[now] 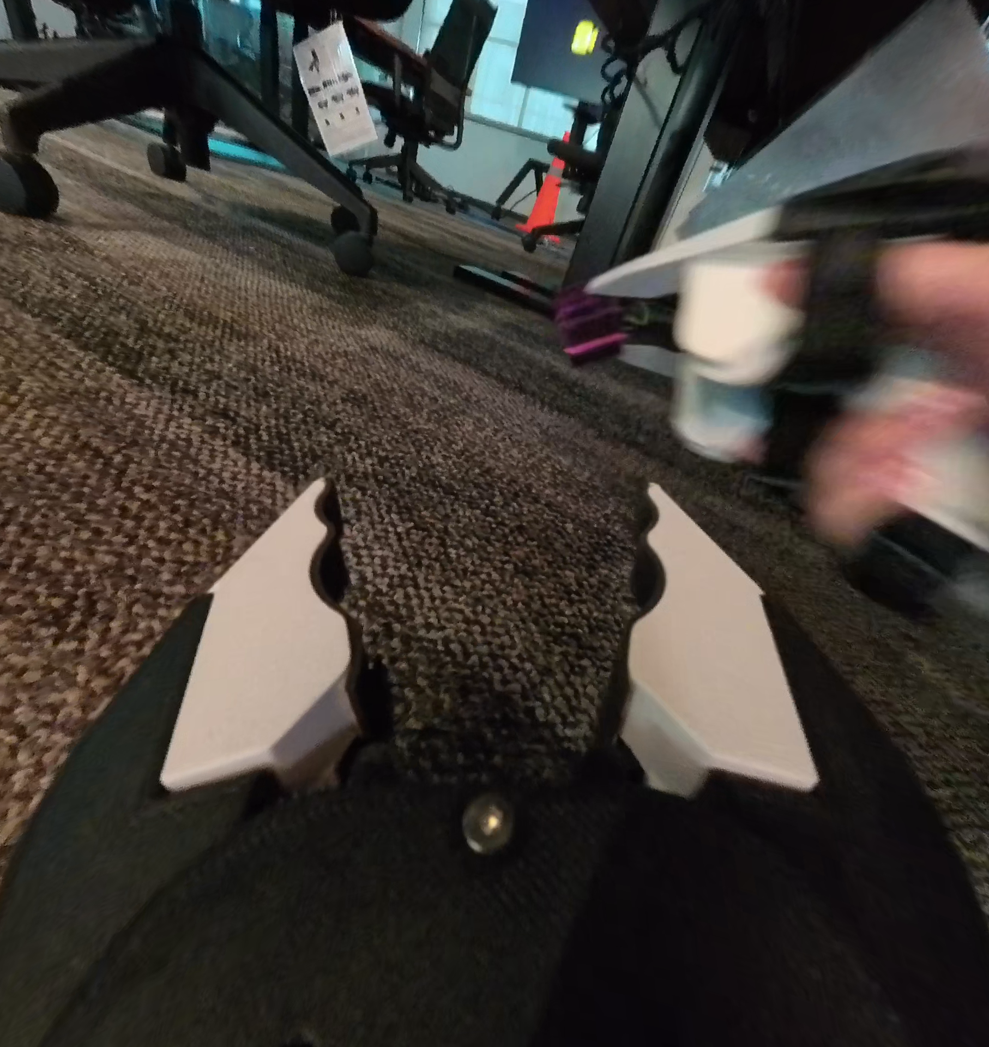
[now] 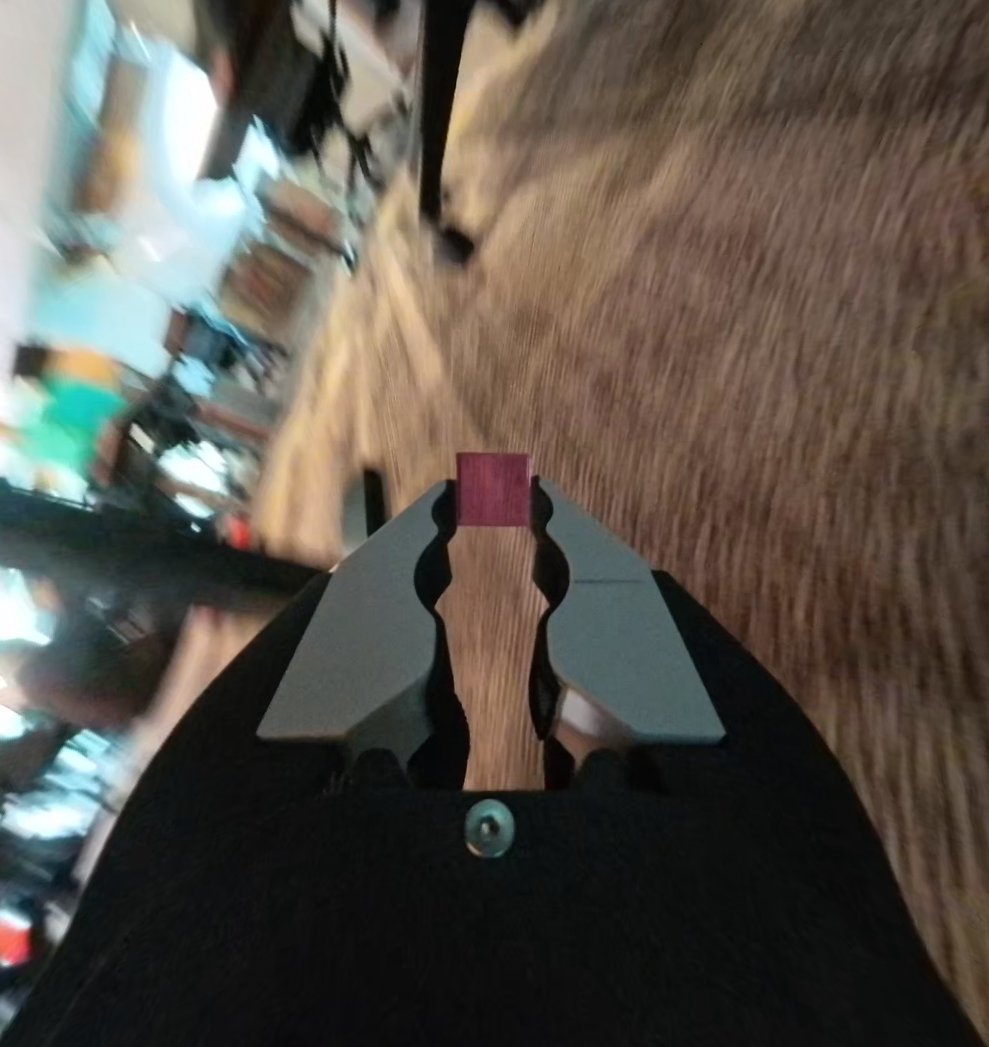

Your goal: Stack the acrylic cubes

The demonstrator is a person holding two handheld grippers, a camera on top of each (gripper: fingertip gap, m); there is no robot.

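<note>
The setting is an office. Grey-brown loop carpet [image 1: 254, 351] covers the floor across the lower half of the left wrist view. Black swivel chairs on castors [image 1: 356, 249] stand at upper left and upper centre. A dark desk leg [image 1: 622, 187] with hanging cables rises at upper right. An orange traffic cone [image 1: 549, 192] stands behind, probably near a glazed partition, though blur limits certainty.

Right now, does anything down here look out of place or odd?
Yes: purple pieces lie on the carpet beside a desk leg, an odd spot. The right tongs grip a small purple block; the left tongs gape over bare carpet.
</note>
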